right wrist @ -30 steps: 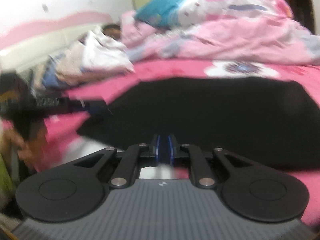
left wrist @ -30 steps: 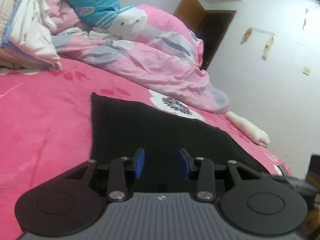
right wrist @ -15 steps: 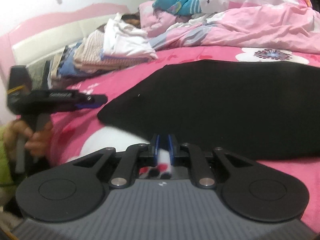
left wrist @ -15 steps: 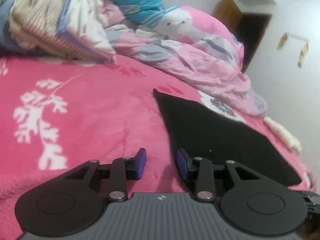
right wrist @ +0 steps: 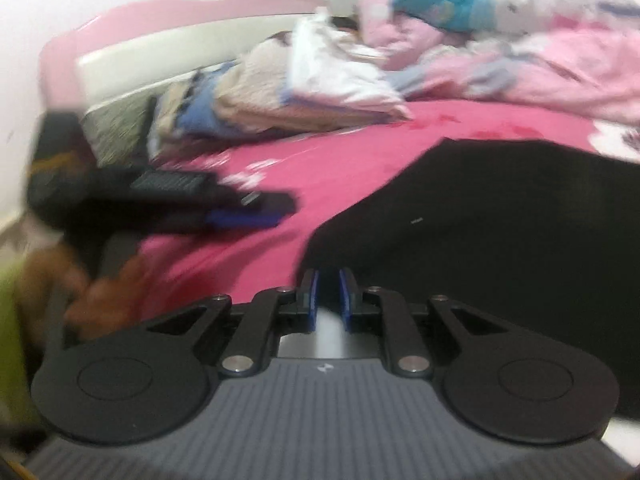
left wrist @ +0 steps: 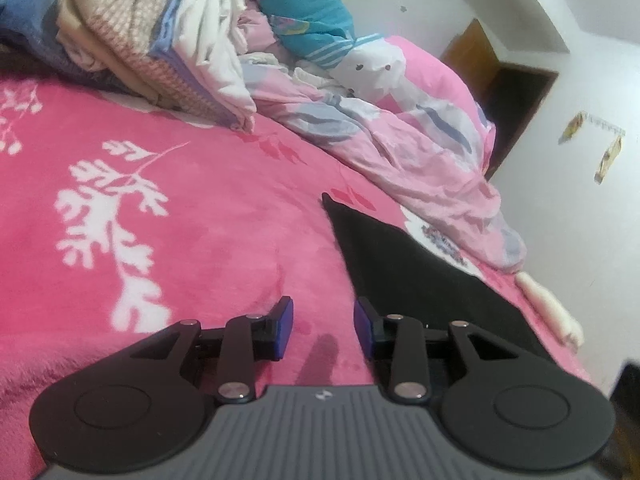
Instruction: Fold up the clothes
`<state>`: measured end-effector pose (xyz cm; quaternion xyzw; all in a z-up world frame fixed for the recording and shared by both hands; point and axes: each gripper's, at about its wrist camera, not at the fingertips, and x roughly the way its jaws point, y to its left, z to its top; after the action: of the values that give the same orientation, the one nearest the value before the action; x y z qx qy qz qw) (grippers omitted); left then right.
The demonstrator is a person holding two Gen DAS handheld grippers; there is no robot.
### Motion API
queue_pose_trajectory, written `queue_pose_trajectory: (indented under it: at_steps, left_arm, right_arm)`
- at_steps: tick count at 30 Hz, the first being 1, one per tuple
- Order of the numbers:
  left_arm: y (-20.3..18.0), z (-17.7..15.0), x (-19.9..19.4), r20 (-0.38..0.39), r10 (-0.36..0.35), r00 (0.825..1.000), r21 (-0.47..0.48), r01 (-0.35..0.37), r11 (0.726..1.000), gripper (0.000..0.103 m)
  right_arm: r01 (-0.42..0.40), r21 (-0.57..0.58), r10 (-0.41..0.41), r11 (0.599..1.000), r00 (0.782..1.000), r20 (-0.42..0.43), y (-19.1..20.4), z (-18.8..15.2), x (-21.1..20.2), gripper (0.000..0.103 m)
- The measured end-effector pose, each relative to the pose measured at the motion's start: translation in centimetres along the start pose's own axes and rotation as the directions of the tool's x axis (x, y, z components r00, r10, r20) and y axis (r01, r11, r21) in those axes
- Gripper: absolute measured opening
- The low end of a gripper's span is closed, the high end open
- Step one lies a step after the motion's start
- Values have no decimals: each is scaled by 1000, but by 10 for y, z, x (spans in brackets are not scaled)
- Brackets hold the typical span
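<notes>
Black garment point(left wrist: 416, 280) lies flat on the pink bed blanket point(left wrist: 192, 216), looks folded at least once into a neat flat panel with a pointed corner toward the pile; further folds probably left, can't tell how many. Left hand-held gripper point(left wrist: 323, 330) hovers over bare blanket just left of the garment's edge, jaws partly spread, nothing between them. Right hand-held gripper point(right wrist: 327, 300) sits at the garment's near edge point(right wrist: 500, 220), jaws nearly pressed together; a pale strip shows in the slit, can't tell if that's cloth or background, view is blurred. Around: stack of folded clothes point(left wrist: 160, 40) at the head of the bed, well apart from the garment; crumpled pink duvet point(left wrist: 400, 128) runs along the far side, near the garment's far edge, could crowd a wide fold. Blanket left of the garment has room to work.
</notes>
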<state>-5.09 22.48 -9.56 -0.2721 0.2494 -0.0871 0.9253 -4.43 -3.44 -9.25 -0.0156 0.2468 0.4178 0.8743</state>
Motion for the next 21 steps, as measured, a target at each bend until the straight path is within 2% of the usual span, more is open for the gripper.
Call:
queue_pose_trajectory:
  at_steps: [2,4,8,11,17,21]
  left_arm:
    - [4,1,1,3,-13,1000,-23,13,1000,35]
    - [5,1,2,6,-17,1000,-30,17,999,35]
    - [6,1,1,8,-18,1000,-26,18,1000,35]
    - [7,0,2,11,-16,1000,-24,16,1000,35]
    - [5,-1,2,18,-7,1000,-8,7,1000,35]
    - [2,0,0,22,-7,1000,0,7,1000,35]
  right_arm:
    - [-12,-63,11,998,1000,-13,13,0,-7,11]
    - [9,-91,-7,996,1000,18,15,7,-10,11]
    - [23,-30,-21,999,999,48,-3,21,7,11]
    - [-22,-52,23,998,1000,8,6,14,21,12]
    - [-128,-140,126,982,992,-19,42,-3,11,11]
    - [-86,-84,89,993,996,31,30,3,-12,11]
